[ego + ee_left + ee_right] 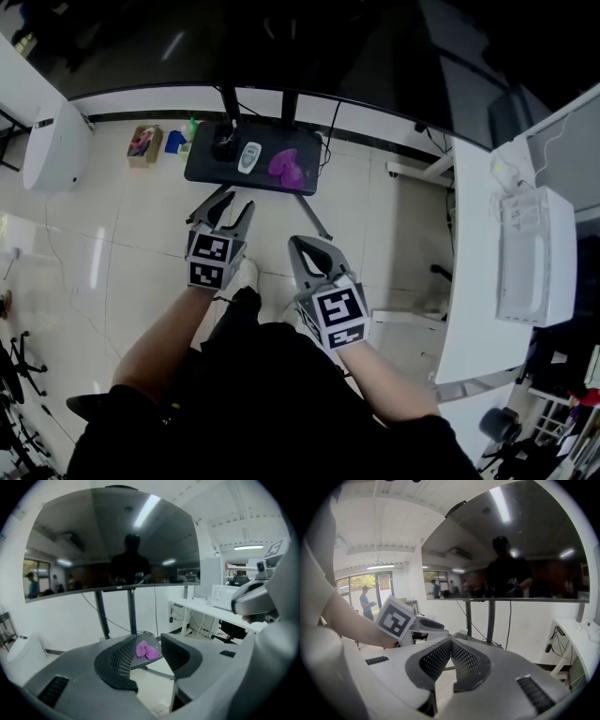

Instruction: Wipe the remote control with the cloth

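Black table (pixel 206 169) bears remote (pixel 248 157), cloth (pixel 288 167); left tongs (pixel 236 199), right tongs (pixel 302 245) probably well short.

Light: bright, even, from overhead. I see a ceiling lamp (pixel 248 547) lit at the far right in the left gripper view.
Glare: pale patches on the floor (pixel 94 267) at the left. Lamp streaks are mirrored in the dark screen (pixel 112 545), along with a dim silhouette.
Shadows: soft and faint, under the table (pixel 206 171).
Colour: the cloth (pixel 288 169) reads vivid purple.
Distortion: strong fisheye in all views, with straight edges bowed. Black corners ring both gripper views.
Focus: near jaws slightly soft, far room hazy, head view's edges smeared.
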